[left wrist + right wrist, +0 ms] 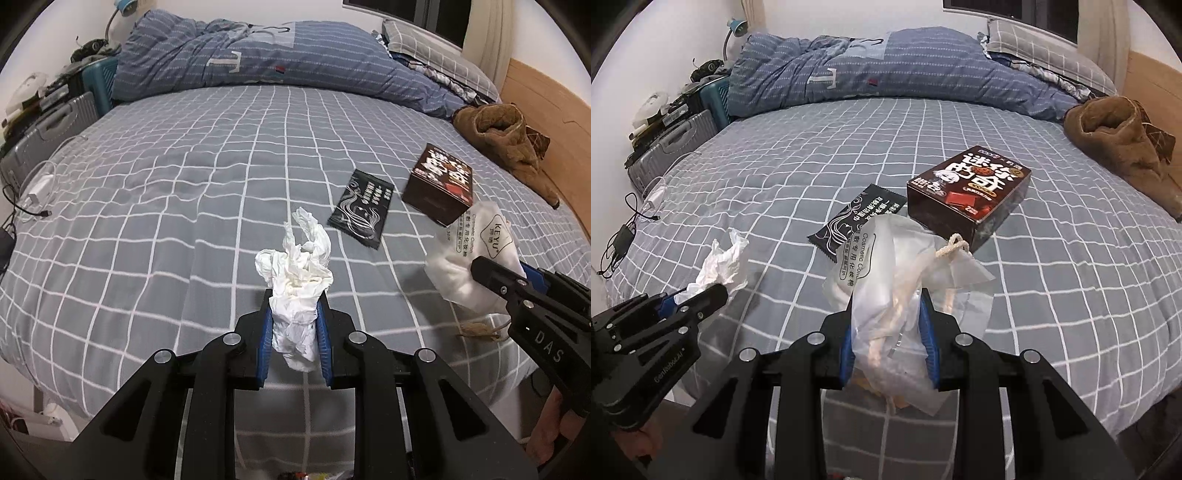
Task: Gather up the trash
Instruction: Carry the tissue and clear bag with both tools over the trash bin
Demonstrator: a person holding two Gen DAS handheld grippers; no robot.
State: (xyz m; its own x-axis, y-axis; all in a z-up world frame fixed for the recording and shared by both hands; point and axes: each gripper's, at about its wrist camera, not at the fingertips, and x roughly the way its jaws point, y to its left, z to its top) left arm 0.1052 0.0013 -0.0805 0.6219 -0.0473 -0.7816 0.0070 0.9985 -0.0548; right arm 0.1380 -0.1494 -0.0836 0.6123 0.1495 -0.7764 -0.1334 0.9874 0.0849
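Observation:
My left gripper [294,306] is shut on a crumpled white tissue [299,273] and holds it above the bed; the tissue also shows in the right wrist view [720,264]. My right gripper [889,317] is shut on a clear plastic cotton-pad bag [897,280] with a drawstring, held above the bed; this bag shows in the left wrist view [469,258]. A black wipe packet [364,206] [855,221] and a dark brown cookie box [439,184] [971,195] lie on the grey checked bedsheet [184,206] ahead.
A blue duvet [258,62] is bunched at the far side, with pillows [436,48] at the back right. Brown fleece clothing [506,140] lies at the right by the wooden headboard [554,122]. A white charger with cables [37,192] lies at the left edge, beside a suitcase [48,129].

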